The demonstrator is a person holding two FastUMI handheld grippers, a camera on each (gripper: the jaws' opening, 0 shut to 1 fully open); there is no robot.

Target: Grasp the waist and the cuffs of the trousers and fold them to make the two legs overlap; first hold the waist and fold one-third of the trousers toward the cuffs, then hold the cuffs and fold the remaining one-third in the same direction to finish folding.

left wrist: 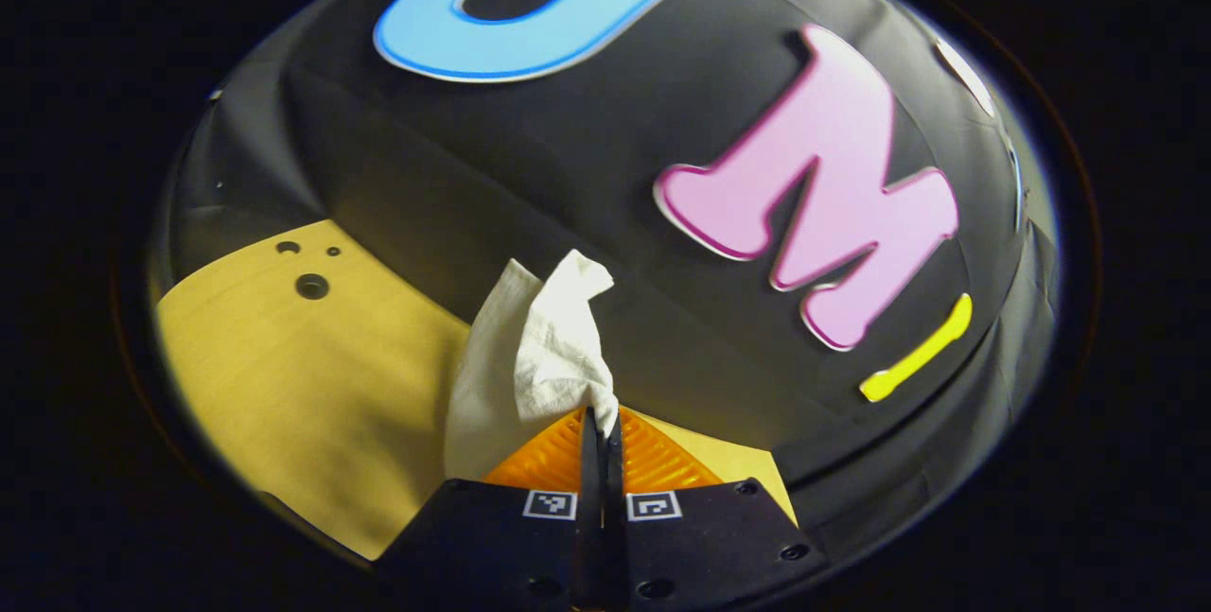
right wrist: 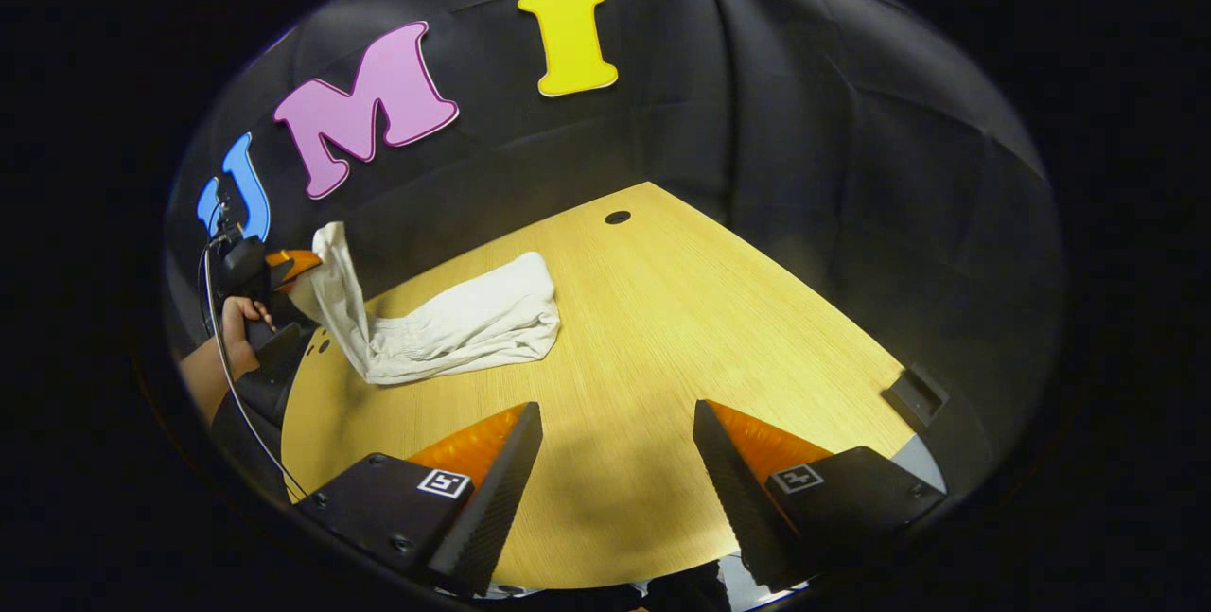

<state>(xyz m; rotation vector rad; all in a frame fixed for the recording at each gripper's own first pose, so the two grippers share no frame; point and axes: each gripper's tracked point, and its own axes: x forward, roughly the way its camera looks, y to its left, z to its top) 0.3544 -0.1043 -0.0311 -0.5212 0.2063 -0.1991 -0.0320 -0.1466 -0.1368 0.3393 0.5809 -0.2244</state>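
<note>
A: In the left gripper view, what do the left tongs (left wrist: 600, 423) do?

B: They are clenched on a bunch of white cloth, one end of the trousers (left wrist: 530, 357). The cloth rises from the tips toward 11 o'clock, lifted off the wooden surface (left wrist: 284, 375), which lies at 8 o'clock. Which end it is, waist or cuffs, I cannot tell; the fabric is too crumpled there.

A: And in the right gripper view?

B: The right tongs (right wrist: 617, 442) are released, with a wide gap between the fingers, and they hang over bare surface (right wrist: 662, 328) holding nothing. The trousers (right wrist: 464, 323) lie at about 10 o'clock, bunched in a short heap, and one end goes up at 9 o'clock to the left tongs (right wrist: 301, 264), held by a hand (right wrist: 241, 319).

A: How far is the task, in your opinion?

B: I think early or middle. No neat three-layer fold is visible, so folding remains. Whether the legs already overlap is hard to judge; the heap is small and far from the camera. The arm is cut off at the edge.
</note>
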